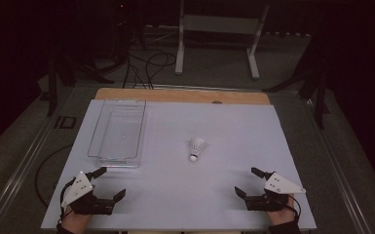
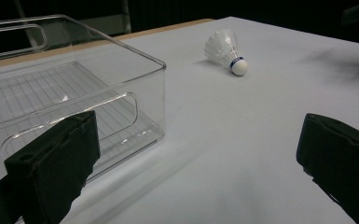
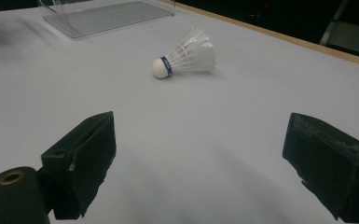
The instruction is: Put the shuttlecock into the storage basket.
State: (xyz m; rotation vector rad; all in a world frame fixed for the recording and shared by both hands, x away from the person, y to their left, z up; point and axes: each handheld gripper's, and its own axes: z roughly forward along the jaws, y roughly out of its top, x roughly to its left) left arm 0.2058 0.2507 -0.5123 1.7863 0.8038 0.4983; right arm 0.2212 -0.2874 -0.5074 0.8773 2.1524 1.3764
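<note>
**A:** What is lying nearest the camera in the high view?

**B:** My two hands, coming in at the table's near edge. I am holding the left gripper (image 1: 108, 181) by the near left corner and the right gripper (image 1: 246, 181) by the near right corner. Both are hovering just over the white table (image 1: 234, 126), well apart from each other.

**A:** How are the jaws standing?

**B:** On both grippers my jaws are standing wide apart, with nothing between them. In the left gripper view and in the right gripper view, bare table surface is showing between the two black pads.

**A:** Where is the shuttlecock?

**B:** The shuttlecock (image 1: 196, 147) is lying on its side near the middle of the table, touching neither gripper. Its white cork tip is pointing toward the near edge and its feather skirt toward the far edge. In the left gripper view the shuttlecock (image 2: 225, 51) is lying beyond my jaws; in the right gripper view the shuttlecock (image 3: 185, 57) is showing a blue band behind the cork.

**A:** And the clear bin?

**B:** The clear bin (image 1: 97, 127) is sitting along the table's left side, upright, its long side running toward the far edge. Its near end is standing just beyond my left gripper, and the shuttlecock is lying outside it, to its right.
</note>
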